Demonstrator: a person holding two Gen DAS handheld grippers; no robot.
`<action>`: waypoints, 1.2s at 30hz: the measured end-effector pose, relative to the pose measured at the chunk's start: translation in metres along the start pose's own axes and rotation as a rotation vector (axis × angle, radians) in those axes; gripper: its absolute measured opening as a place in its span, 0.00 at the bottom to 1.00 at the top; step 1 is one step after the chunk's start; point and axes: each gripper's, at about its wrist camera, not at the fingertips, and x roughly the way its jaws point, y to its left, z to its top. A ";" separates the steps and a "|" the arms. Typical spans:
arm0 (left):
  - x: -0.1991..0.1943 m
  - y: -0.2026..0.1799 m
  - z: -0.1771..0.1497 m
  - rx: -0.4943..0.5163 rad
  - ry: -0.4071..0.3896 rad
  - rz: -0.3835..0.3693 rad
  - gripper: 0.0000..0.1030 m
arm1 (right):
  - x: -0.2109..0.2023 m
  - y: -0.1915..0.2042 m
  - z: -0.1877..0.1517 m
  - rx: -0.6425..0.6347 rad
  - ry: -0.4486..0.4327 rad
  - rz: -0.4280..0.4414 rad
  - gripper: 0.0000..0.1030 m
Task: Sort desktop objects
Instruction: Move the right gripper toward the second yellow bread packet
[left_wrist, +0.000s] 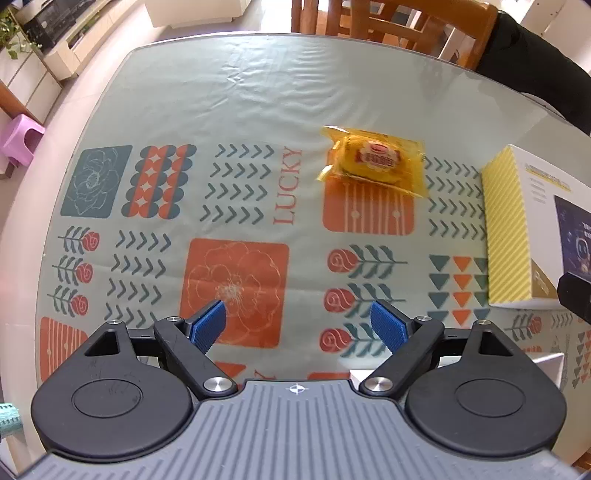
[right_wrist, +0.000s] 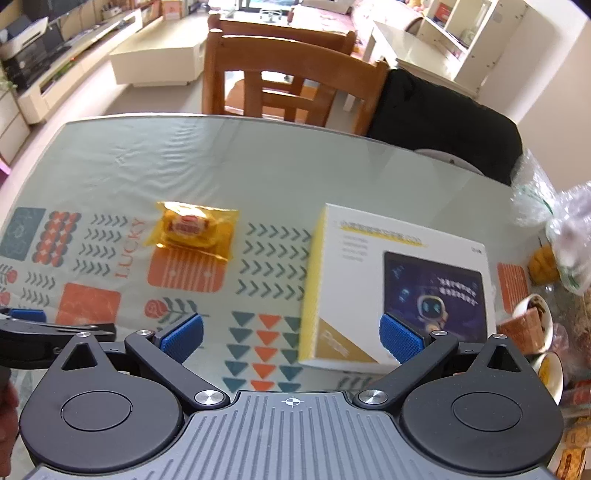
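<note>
Both tongs are held spread and empty above the table, presumably so that a pick can be chosen. Left gripper (left_wrist: 297, 326): jaws apart, nothing between the blue pads (left_wrist: 208, 325), poised over the patterned tablecloth (left_wrist: 236, 280); a yellow snack packet (left_wrist: 373, 160) is seen at one o'clock, well apart, lying flat on an orange square of the cloth. Right gripper (right_wrist: 291, 338): jaws apart, likewise unloaded; a white tablet box (right_wrist: 399, 280) is found at two o'clock, lying flat, its near corner just beyond the right pad, which overlaps it in view; contact cannot be told. The packet (right_wrist: 194, 230) lies at eleven o'clock. Bowls (right_wrist: 532, 325) and a clear plastic bag (right_wrist: 554, 221) are crowded at three o'clock. A wooden chair (right_wrist: 291, 77) stands at twelve o'clock. Sorting is judged not yet begun.
</note>
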 end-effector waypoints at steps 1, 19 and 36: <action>0.003 0.002 0.002 -0.001 0.002 0.000 1.00 | 0.001 0.003 0.003 -0.002 0.001 0.000 0.99; 0.045 0.034 0.038 -0.005 0.043 0.013 1.00 | 0.057 0.045 0.052 0.100 0.113 0.133 0.99; 0.077 0.067 0.063 -0.048 0.058 0.046 1.00 | 0.135 0.077 0.085 0.147 0.168 0.113 0.99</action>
